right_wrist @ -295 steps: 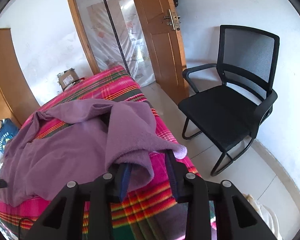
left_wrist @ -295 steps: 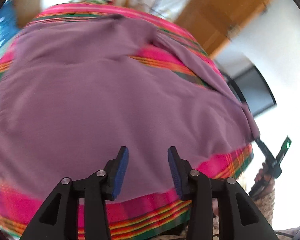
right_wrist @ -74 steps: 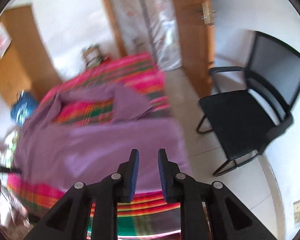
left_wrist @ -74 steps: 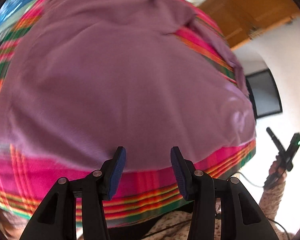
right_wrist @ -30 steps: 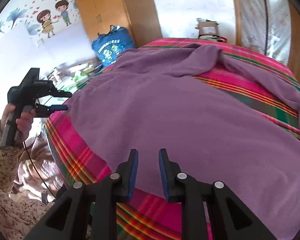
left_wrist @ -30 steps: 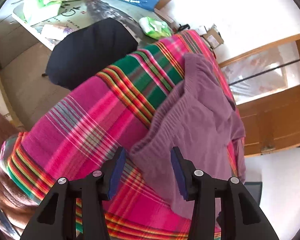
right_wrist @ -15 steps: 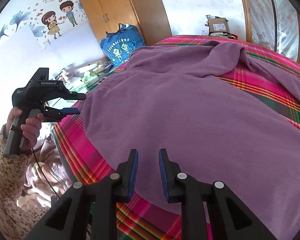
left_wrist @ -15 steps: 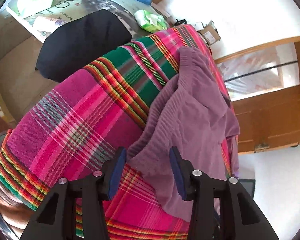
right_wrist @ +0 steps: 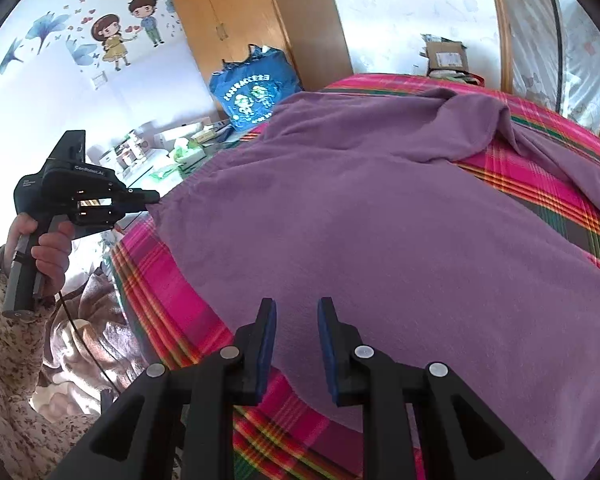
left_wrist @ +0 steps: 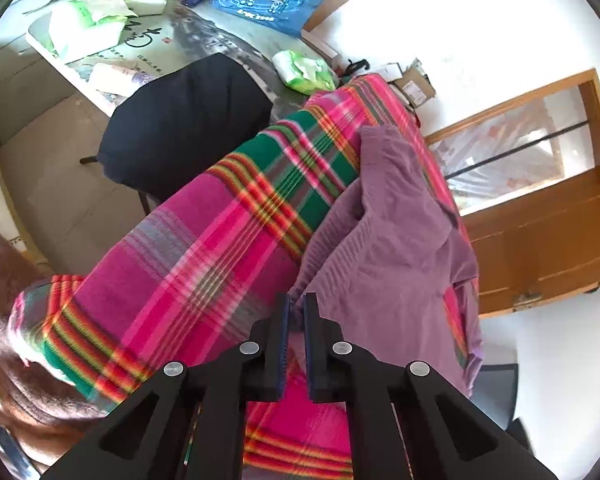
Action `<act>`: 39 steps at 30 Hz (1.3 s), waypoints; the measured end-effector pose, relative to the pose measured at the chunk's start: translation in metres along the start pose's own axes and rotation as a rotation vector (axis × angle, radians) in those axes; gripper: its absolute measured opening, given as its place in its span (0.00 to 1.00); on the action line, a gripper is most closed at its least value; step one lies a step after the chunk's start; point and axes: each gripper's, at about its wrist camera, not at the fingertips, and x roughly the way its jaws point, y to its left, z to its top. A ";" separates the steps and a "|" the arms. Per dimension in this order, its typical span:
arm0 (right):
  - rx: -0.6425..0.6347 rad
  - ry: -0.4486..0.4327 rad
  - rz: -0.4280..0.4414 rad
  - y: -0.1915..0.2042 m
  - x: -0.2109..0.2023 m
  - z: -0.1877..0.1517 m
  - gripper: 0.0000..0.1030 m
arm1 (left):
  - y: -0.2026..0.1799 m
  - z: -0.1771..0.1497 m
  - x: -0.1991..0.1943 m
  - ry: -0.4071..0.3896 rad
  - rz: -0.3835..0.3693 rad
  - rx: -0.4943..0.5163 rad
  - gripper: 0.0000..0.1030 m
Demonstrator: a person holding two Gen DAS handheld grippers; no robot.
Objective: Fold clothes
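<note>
Left gripper (left_wrist: 295,307) jaws pinched on corner hem of purple knit sweater (right_wrist: 380,216), spread over pink plaid bedspread (left_wrist: 188,256). Right gripper (right_wrist: 296,312) jaws parted, empty, above sweater's near edge. Beyond: black chair (left_wrist: 180,128), cluttered desk (left_wrist: 204,40), blue bag (right_wrist: 256,92).

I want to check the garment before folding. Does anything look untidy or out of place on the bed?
Yes. The purple sweater is not flat: its far part is bunched into a ridge, and one sleeve trails off separately across the plaid blanket. The left tool pinches a hem corner.
</note>
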 end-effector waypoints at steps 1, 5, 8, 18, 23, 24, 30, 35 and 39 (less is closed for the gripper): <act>-0.011 0.001 0.001 0.003 0.001 0.000 0.21 | 0.002 -0.001 0.000 0.002 0.004 -0.001 0.07; -0.052 0.032 -0.013 0.013 0.012 -0.001 0.21 | 0.007 0.001 0.006 0.012 0.010 -0.019 0.07; -0.120 0.056 -0.022 0.027 0.020 -0.004 0.34 | 0.008 0.002 0.007 0.017 0.011 -0.018 0.07; -0.313 0.082 -0.137 0.047 0.034 -0.010 0.35 | 0.009 0.002 0.010 0.042 0.018 -0.024 0.09; -0.317 0.103 -0.132 0.050 0.035 -0.004 0.04 | 0.011 0.001 0.009 0.053 0.012 -0.041 0.09; -0.330 0.120 -0.116 0.050 0.035 -0.003 0.04 | 0.012 0.001 0.010 0.055 0.010 -0.050 0.09; -0.346 0.204 0.005 0.037 0.024 0.030 0.15 | 0.013 0.000 0.010 0.057 0.004 -0.064 0.09; -0.326 0.126 0.107 0.018 0.012 0.088 0.21 | 0.014 -0.001 0.010 0.059 -0.004 -0.058 0.10; -0.357 0.074 0.031 0.005 0.040 0.142 0.36 | 0.016 -0.001 0.010 0.060 -0.014 -0.066 0.10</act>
